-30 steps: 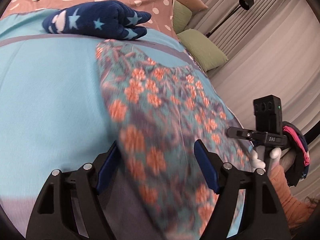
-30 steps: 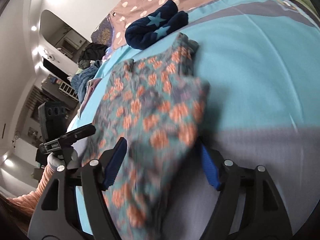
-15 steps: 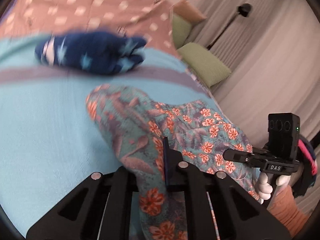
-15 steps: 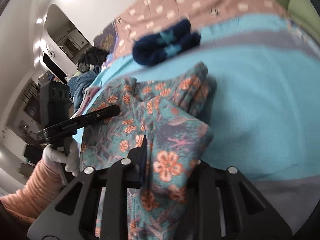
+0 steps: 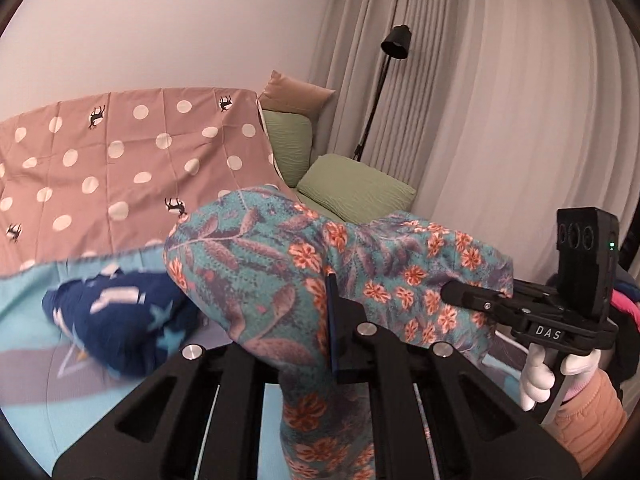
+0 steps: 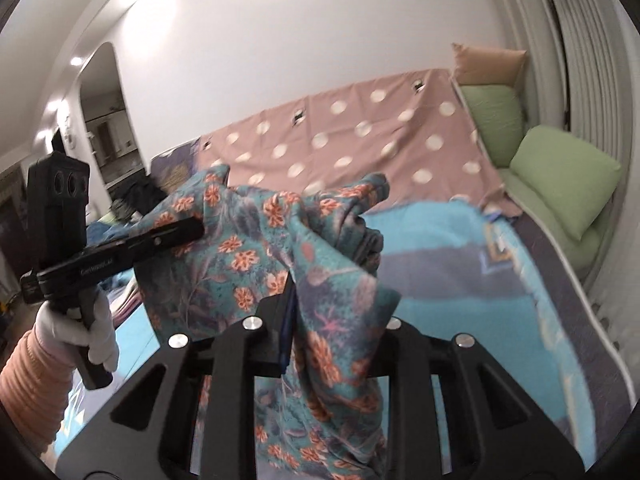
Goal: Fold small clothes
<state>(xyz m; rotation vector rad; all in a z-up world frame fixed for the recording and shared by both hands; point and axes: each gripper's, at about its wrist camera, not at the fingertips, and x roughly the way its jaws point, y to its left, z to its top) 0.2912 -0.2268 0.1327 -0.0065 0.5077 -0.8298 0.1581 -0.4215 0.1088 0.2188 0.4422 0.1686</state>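
Above the bed (image 5: 36, 396), each hand-held gripper (image 5: 326, 320) (image 6: 294, 312) pinched tight on the floral garment (image 5: 256, 264).

We see from each wrist, close behind own claw (image 5: 320, 320), facing forward; both views share floral garment (image 6: 256, 240), bed (image 6: 440, 236), polka-dot cloth (image 5: 120, 160).

Garment (image 5: 280, 264) hangs up off the bed (image 6: 460, 248) between both grippers. Folded clothes (image 5: 116, 320) lie on the bed to the left, pillows (image 5: 352, 188) far right, lamp (image 5: 394, 42) behind them.
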